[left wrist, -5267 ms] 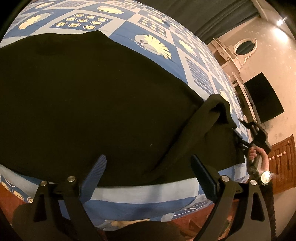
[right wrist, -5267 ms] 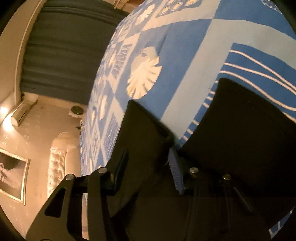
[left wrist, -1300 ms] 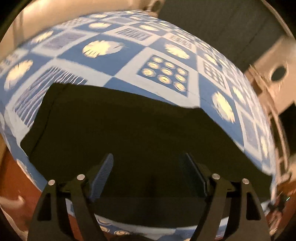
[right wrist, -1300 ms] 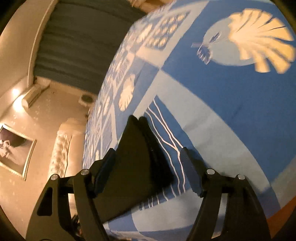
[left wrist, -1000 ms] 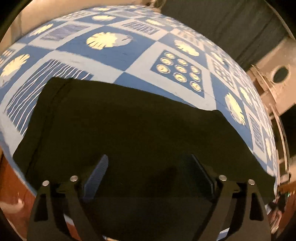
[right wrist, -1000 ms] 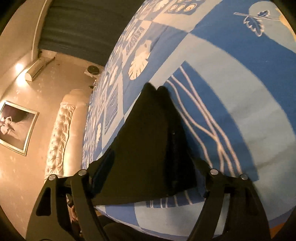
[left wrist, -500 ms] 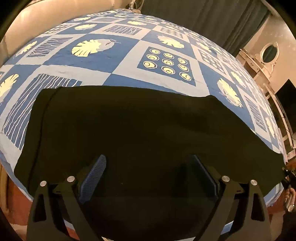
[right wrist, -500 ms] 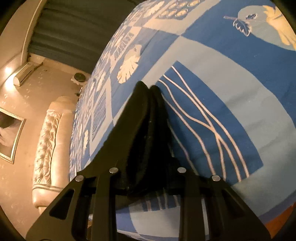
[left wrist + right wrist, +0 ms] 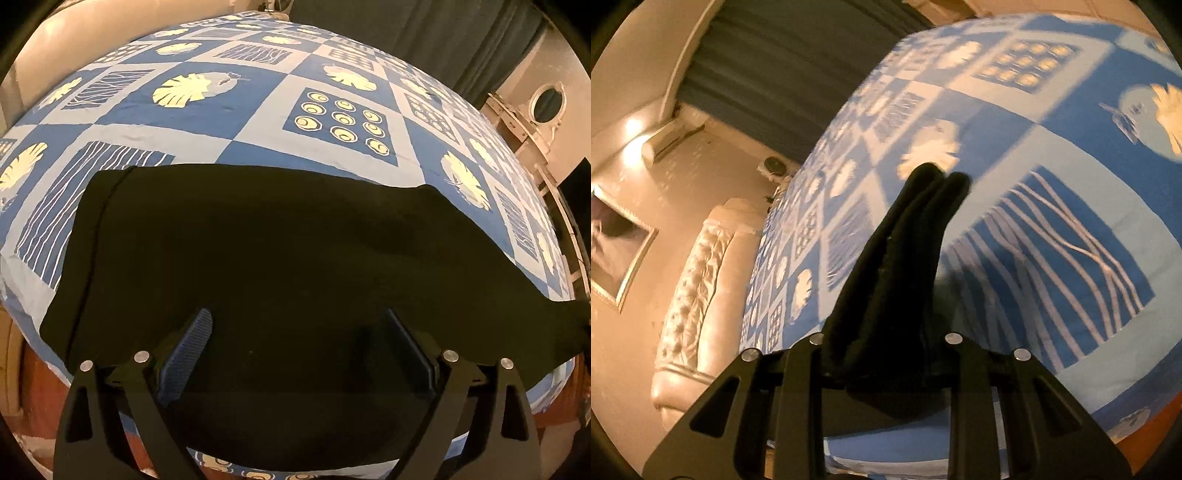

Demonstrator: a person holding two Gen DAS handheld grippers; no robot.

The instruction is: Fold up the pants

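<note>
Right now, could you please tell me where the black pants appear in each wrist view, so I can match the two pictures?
Left wrist: the black pants lie spread across the lower half, between and beyond the open left gripper.
Right wrist: the pants stand as a bunched ridge at centre, clamped in the right gripper.
Shared landmark: the blue patterned bedspread.

A bed (image 9: 258,122) with a blue patchwork cover printed with cream leaves, rings and wavy lines extends ahead of the left fingers; dark curtains (image 9: 424,33) hang beyond its far edge, and a dresser with an oval mirror (image 9: 548,107) stands ahead to the right. Left of the right fingers are a tufted cream headboard (image 9: 698,295), a framed picture (image 9: 617,254) and a wall air conditioner (image 9: 668,142) beside a bright lamp (image 9: 631,127).
</note>
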